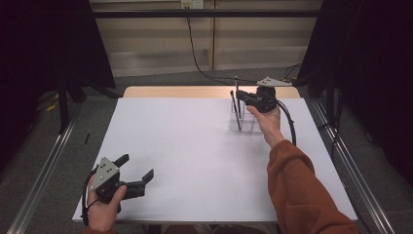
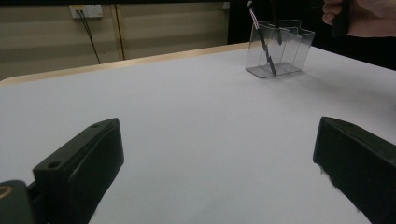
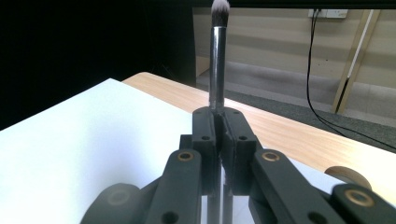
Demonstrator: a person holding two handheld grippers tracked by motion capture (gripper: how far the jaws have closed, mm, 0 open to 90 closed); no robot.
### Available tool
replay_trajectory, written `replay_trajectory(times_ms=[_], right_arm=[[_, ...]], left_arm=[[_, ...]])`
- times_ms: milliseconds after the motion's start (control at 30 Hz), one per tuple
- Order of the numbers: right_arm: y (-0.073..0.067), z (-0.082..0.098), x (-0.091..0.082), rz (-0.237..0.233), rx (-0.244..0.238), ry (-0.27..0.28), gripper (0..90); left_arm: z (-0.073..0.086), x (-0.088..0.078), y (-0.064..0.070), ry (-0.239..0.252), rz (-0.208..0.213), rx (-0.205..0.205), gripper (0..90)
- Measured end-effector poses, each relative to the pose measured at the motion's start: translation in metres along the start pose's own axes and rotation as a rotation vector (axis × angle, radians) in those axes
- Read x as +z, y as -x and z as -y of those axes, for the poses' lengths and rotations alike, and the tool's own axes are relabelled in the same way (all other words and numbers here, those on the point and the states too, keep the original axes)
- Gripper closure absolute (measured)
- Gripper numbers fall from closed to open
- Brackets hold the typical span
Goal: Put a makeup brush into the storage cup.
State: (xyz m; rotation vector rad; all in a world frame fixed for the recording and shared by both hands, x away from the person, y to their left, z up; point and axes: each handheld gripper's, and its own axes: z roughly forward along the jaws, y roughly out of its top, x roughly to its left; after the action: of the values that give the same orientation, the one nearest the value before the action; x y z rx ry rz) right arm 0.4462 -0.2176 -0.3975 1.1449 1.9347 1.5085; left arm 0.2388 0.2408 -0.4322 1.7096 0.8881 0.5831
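**A:** While we look from the high view, our right gripper [image 1: 242, 97] sits at the far right of the table [image 1: 195, 146], right over the clear holder [image 1: 243, 122]. Jaws?

**B:** Fully pinched together on a makeup brush [image 3: 217, 56]. In the right gripper view the metal handle runs up between the two jaws, bristles on top, standing about upright.

**A:** Where's the brush against the holder?

**B:** Lower end drops toward the holder's compartments; we can't tell if it touches the bottom. A second brush [image 2: 262, 39] leans tilted in the holder's left compartment, as the left gripper view shows it.

**A:** Left side?

**B:** Our left gripper [image 1: 138, 168] is at the near left corner of the table, well apart from the holder. Jaws spread wide, nothing between them, just bare white table.

**A:** Holder itself?

**B:** Upright on the table near the far wooden edge.
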Motion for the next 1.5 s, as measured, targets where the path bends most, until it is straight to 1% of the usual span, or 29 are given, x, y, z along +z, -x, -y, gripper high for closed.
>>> replay_trajectory(times_ms=[133, 267, 567, 767, 867, 1100, 1167, 1267, 1300, 1367, 1433, 1500], right_arm=[[0.000, 0.004, 0.000, 0.002, 0.005, 0.000, 84.2], [0.003, 0.008, 0.000, 0.008, 0.023, 0.002, 84.2], [0.002, 0.013, 0.000, 0.011, 0.026, 0.000, 84.2], [0.003, 0.019, 0.000, 0.010, 0.033, -0.003, 84.2], [0.004, 0.022, 0.000, 0.012, 0.033, -0.008, 84.2], [0.004, 0.023, 0.000, 0.013, 0.035, -0.014, 82.8], [0.004, 0.023, 0.000, 0.013, 0.037, -0.008, 77.6], [0.003, 0.023, 0.000, 0.010, 0.037, -0.009, 73.2], [0.003, 0.023, 0.000, 0.003, 0.037, -0.003, 70.1], [0.003, 0.023, 0.000, 0.006, 0.035, -0.003, 63.7], [0.003, 0.023, -0.001, 0.009, 0.031, -0.014, 57.2], [0.003, 0.022, -0.001, 0.008, 0.035, -0.007, 51.0]], left_arm=[[0.000, 0.000, 0.000, 0.000, -0.001, -0.001, 1.8], [0.000, 0.000, 0.000, 0.001, 0.001, -0.003, 1.9], [0.000, 0.000, 0.000, -0.004, 0.001, 0.005, 1.9], [0.000, 0.000, 0.000, 0.001, 0.000, -0.003, 1.9], [0.000, 0.000, 0.000, -0.004, 0.001, 0.004, 1.9], [0.000, 0.000, 0.000, -0.001, 0.001, 0.001, 1.9], [0.000, 0.000, 0.000, 0.002, 0.000, -0.001, 1.8], [0.000, 0.000, 0.000, 0.000, 0.000, 0.000, 1.9], [0.000, 0.000, 0.000, 0.000, 0.000, 0.000, 1.8], [0.000, 0.000, 0.000, 0.000, 0.000, 0.000, 1.8], [0.000, 0.000, 0.000, 0.000, -0.001, 0.000, 1.8], [0.000, 0.000, 0.000, -0.002, -0.001, 0.001, 1.8]])
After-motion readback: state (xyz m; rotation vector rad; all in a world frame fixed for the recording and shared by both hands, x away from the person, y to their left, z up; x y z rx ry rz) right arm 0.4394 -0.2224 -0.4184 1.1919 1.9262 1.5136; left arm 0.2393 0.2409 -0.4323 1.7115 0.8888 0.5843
